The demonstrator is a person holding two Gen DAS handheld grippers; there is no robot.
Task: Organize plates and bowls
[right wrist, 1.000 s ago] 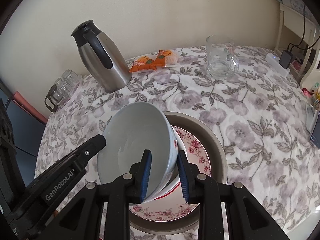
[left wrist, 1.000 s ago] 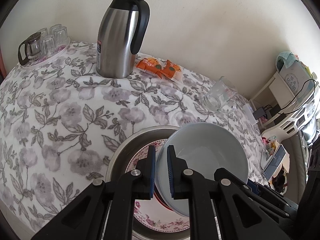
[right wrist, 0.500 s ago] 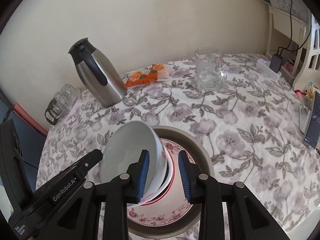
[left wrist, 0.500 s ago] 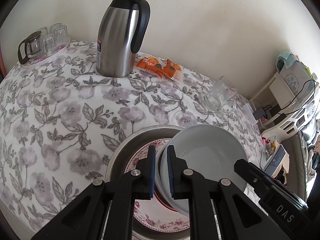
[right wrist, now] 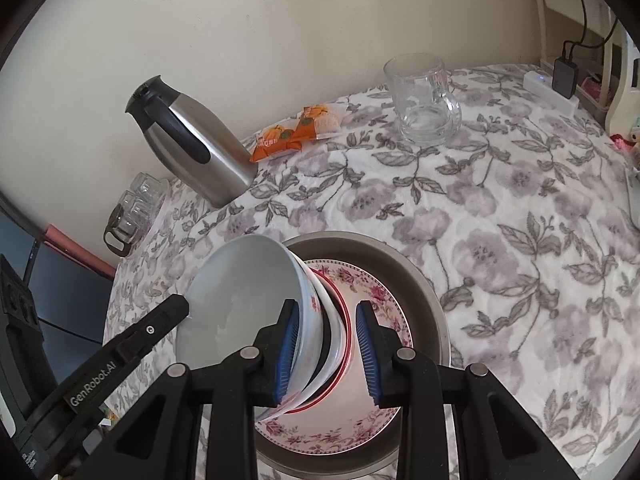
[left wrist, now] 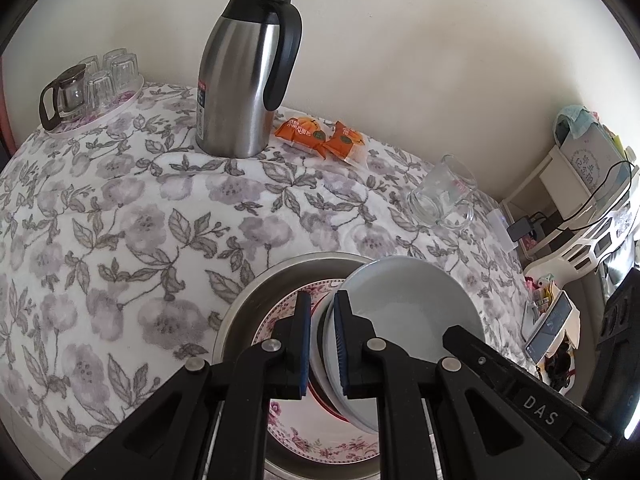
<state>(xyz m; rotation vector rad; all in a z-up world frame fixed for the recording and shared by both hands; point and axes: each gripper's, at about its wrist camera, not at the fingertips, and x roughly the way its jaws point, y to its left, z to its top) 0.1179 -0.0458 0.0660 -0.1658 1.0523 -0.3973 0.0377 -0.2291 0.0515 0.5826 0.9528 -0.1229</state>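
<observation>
The left claw (left wrist: 320, 344) is pinching the rim of a tilted pale blue bowl (left wrist: 404, 320), lifted off the stack over the flowered plate (right wrist: 384, 304) that lies in the steel basin (right wrist: 420, 276) near the front of the tabletop (left wrist: 160, 216). The right claw (right wrist: 326, 352) stands partly spread around the red-rimmed bowls (right wrist: 340, 332) beneath; whether its pads touch them is hard to tell. The step looks like separating nested bowls. Next, the right claw needs a firm pinch so the blue bowl can come free.
</observation>
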